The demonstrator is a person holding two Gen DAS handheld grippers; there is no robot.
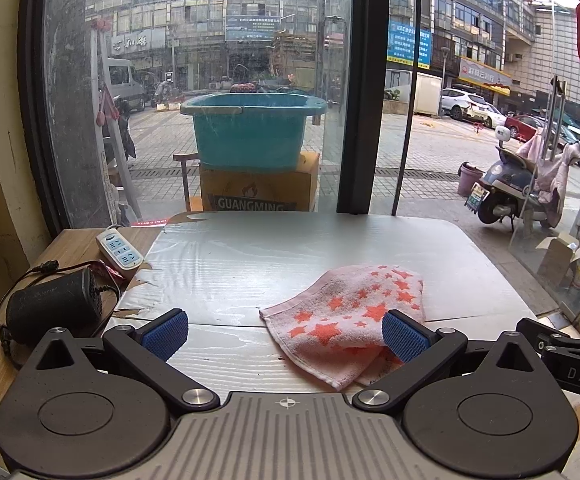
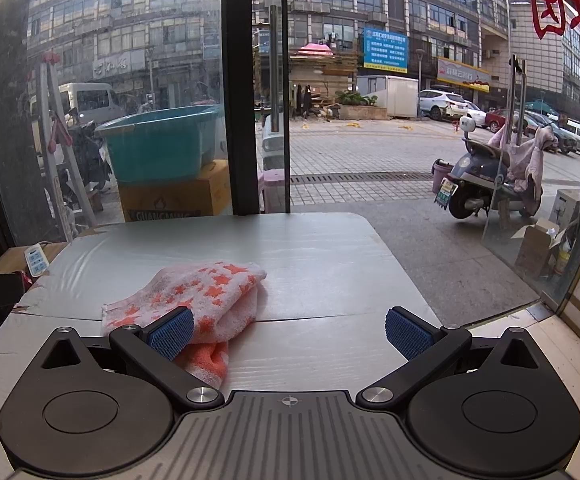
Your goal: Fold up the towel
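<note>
A pink towel (image 1: 350,312) with orange stars lies folded in a small bundle on the grey table (image 1: 250,264). My left gripper (image 1: 286,334) hovers open just short of it, the towel's near edge showing between its blue pads and behind the right pad. In the right wrist view the same towel (image 2: 194,296) lies ahead and to the left, partly behind the left blue pad. My right gripper (image 2: 288,334) is open too, with bare table (image 2: 330,264) between its fingers. Neither gripper holds anything.
A white power strip (image 1: 120,254) and a black adapter (image 1: 56,306) with its cable lie on a wooden surface left of the table. Glass panes and a dark frame post (image 1: 364,88) stand behind the table's far edge. The right gripper's black arm (image 1: 570,356) shows at the right.
</note>
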